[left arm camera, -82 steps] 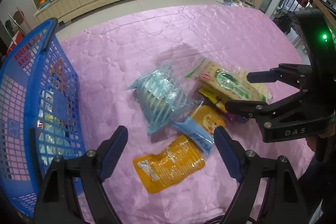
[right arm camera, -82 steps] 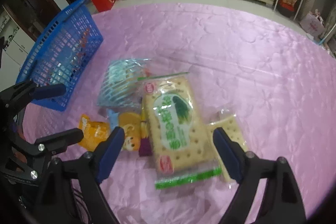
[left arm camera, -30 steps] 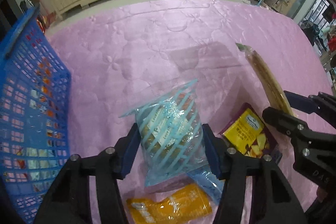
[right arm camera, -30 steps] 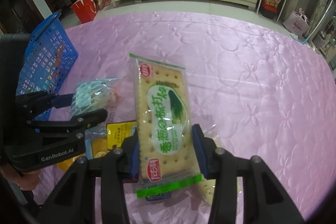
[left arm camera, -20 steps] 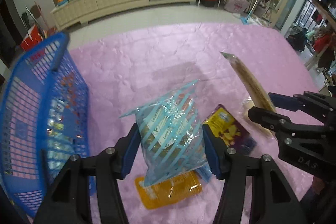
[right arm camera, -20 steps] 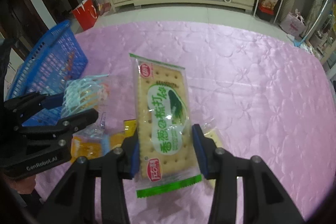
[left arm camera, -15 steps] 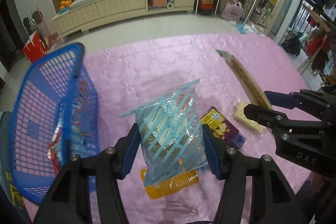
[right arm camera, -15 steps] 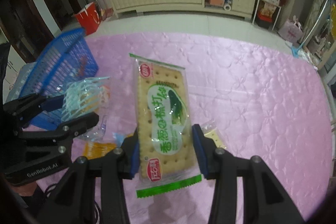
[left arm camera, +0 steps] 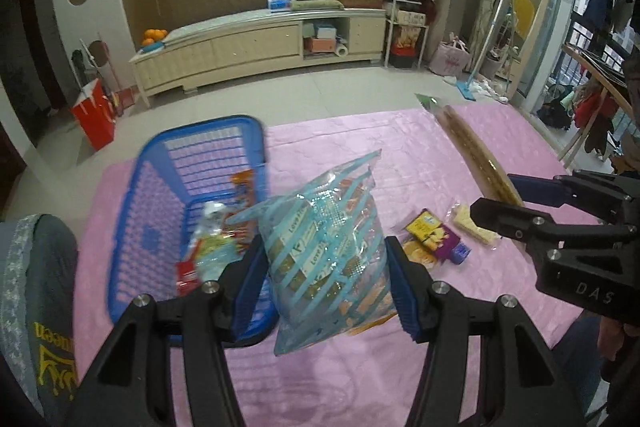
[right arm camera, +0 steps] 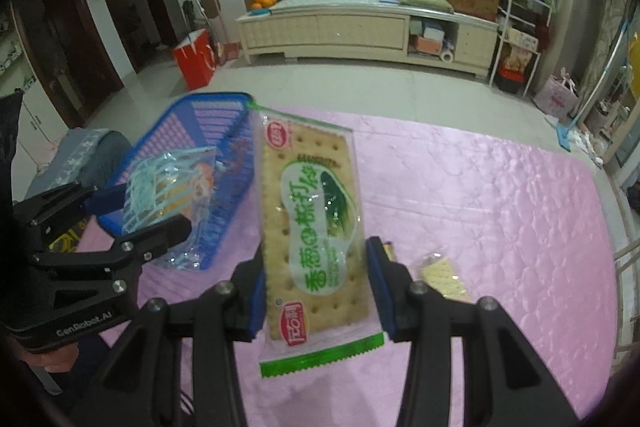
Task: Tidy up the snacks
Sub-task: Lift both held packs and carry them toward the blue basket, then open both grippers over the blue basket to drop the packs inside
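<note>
A blue-striped snack bag (left arm camera: pixel 326 259) is clamped by the left gripper (left arm camera: pixel 324 281); a cracker pack (right arm camera: pixel 316 227) is clamped by the right gripper (right arm camera: pixel 316 293), near the blue basket (left arm camera: pixel 160 187).

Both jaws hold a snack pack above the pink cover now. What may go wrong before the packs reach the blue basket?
1. The blue bag is soft and held only at its sides, so it may slip out.
2. The basket already holds snacks; the long cracker pack may not lie flat.
</note>
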Demonstrator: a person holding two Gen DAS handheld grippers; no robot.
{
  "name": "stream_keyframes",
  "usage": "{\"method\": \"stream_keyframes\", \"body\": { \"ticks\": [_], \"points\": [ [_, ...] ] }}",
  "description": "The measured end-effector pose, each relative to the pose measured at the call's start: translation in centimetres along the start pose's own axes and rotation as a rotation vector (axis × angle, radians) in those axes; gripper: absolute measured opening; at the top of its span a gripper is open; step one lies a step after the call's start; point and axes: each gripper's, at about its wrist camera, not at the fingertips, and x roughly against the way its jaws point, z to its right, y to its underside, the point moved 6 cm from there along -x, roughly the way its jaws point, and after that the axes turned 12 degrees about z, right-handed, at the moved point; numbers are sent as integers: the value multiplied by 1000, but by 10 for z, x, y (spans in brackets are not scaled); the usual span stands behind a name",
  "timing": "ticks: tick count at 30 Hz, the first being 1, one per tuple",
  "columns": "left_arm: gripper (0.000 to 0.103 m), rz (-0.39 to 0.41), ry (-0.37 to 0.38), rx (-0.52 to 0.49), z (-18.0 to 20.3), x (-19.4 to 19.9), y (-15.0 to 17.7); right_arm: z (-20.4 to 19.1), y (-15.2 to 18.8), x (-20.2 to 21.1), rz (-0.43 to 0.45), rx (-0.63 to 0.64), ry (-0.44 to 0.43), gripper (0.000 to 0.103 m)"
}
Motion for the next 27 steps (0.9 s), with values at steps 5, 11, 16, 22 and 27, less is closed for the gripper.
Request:
{"method": "stream_keyframes", "body": {
  "ticks": [5,11,16,22,27],
  "points": [
    [55,14,-35,15,-38,21,6,-38,-4,1,7,31,-33,49],
    [55,8,-78,18,-81,36,14,-81,-9,-8,8,65,-77,49],
    [55,6,-103,40,-107,39,17,-105,-14,-20,4,85,-107,49],
    [55,-10,-115,45,-130,34,21,-128,-18,-38,-15,90,-142,49],
    [55,-28,-104,60,-147,22,26,-146,-19,-58,-40,101,-150,49]
  ]
}}
